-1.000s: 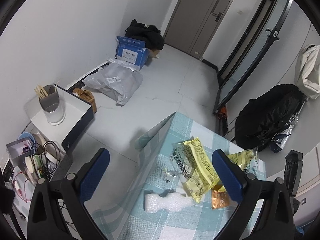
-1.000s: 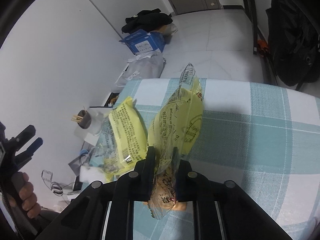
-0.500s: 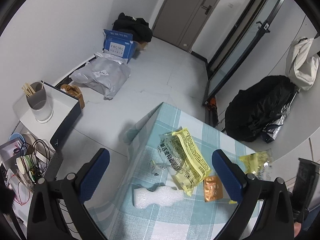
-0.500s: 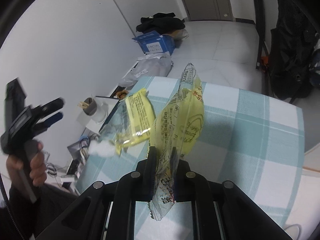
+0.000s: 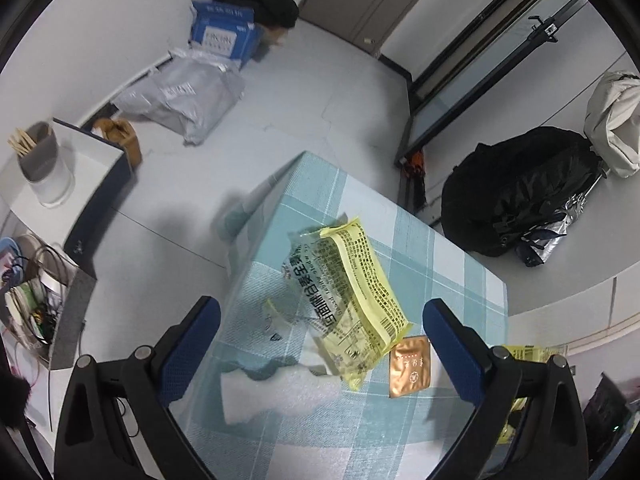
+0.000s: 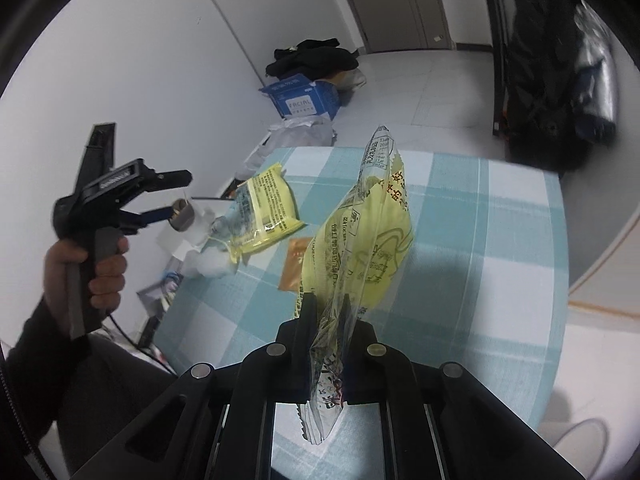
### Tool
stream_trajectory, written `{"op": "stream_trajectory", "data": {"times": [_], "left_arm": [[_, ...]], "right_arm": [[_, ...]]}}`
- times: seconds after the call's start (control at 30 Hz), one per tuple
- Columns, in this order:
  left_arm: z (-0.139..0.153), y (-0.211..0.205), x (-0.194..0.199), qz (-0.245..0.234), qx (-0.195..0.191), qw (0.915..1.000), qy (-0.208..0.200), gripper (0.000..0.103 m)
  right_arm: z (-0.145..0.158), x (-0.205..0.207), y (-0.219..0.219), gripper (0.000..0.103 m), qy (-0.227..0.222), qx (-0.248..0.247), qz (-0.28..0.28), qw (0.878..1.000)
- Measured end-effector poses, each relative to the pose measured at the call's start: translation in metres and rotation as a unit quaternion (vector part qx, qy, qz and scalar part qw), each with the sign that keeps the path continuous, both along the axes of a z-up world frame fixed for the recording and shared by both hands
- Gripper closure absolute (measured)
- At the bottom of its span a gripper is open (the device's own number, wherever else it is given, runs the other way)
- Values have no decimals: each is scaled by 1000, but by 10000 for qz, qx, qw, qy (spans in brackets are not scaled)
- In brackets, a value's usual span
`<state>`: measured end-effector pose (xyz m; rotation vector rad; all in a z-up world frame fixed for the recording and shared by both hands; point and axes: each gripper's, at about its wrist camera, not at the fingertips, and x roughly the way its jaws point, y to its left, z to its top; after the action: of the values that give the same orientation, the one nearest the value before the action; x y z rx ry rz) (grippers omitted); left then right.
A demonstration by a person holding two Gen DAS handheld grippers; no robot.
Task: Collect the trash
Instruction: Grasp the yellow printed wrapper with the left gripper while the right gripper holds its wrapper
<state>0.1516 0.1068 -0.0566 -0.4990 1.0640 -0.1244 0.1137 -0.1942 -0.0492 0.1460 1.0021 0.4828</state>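
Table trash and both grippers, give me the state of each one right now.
Right gripper: shut on held yellow wrapper.
Held yellow wrapper: lifted off the table, standing upright.
Left gripper: open, empty, above the table.
Second yellow wrapper: lying on the tablecloth.
Brown sachet: lying flat.
White foam piece: lying on the cloth.

Both wrist views angled steeply down, close over the checked surface (image 5: 448, 248); shared: the yellow wrapper (image 5: 352, 300) lying there, blue box (image 6: 304, 98), door side of room.
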Motion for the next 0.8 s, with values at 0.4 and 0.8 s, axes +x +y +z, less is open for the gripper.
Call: {"op": "stream_trajectory", "data": {"times": [0.4,0.8], "left_arm": [[-23,-32,40,-379,454,9957,712,29],[-36,-47,58,-280,774,9926,890,92]], "right_arm": [[8,-8,-13,95,-189,212,4,9996],[12,-14,-20,94,-263,260,-23,9993]]}}
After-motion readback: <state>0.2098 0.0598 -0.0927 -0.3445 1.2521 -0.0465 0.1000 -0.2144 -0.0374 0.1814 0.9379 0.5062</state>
